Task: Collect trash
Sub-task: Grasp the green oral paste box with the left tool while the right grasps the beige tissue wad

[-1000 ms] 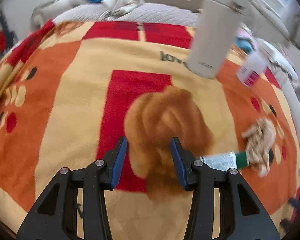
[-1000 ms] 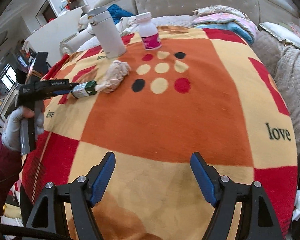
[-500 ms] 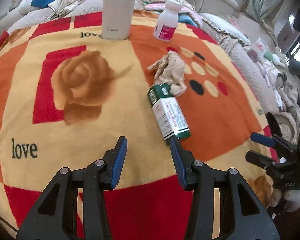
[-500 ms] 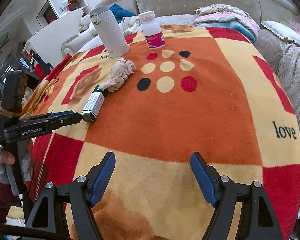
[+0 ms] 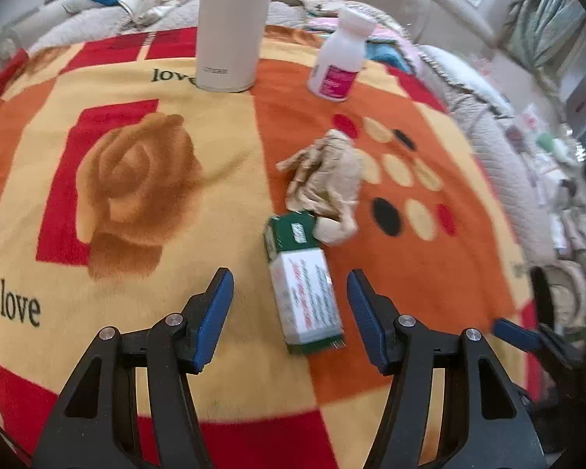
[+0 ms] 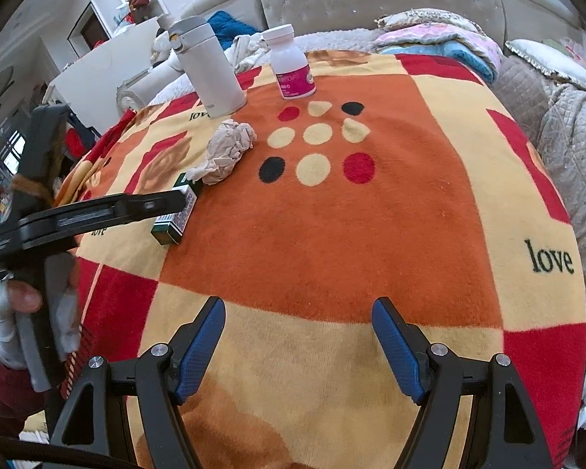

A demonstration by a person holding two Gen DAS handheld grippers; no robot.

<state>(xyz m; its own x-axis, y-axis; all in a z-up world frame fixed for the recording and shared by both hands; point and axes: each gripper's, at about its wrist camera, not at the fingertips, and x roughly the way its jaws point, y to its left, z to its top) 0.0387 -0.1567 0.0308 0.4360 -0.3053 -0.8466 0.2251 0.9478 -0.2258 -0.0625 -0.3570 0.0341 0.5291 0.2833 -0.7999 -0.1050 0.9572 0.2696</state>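
Note:
A green and white carton (image 5: 304, 282) lies flat on the patterned blanket (image 5: 144, 312), its far end touching a crumpled beige tissue (image 5: 325, 176). My left gripper (image 5: 289, 305) is open, its jaws either side of the carton's near end, not touching it. In the right wrist view the carton (image 6: 174, 217) and tissue (image 6: 227, 151) lie at the left, with the left gripper (image 6: 175, 200) reaching over the carton. My right gripper (image 6: 299, 338) is open and empty above the blanket's near part.
A tall white flask (image 5: 232, 23) and a white bottle with a pink label (image 5: 340, 64) stand upright at the blanket's far side. They also show in the right wrist view: flask (image 6: 211, 74), bottle (image 6: 291, 64). Quilted bedding and pillows (image 6: 441, 35) surround the blanket.
My left gripper swung right from the rose pattern to the carton, opened wider, and now straddles the carton's near end. My right gripper has barely moved.

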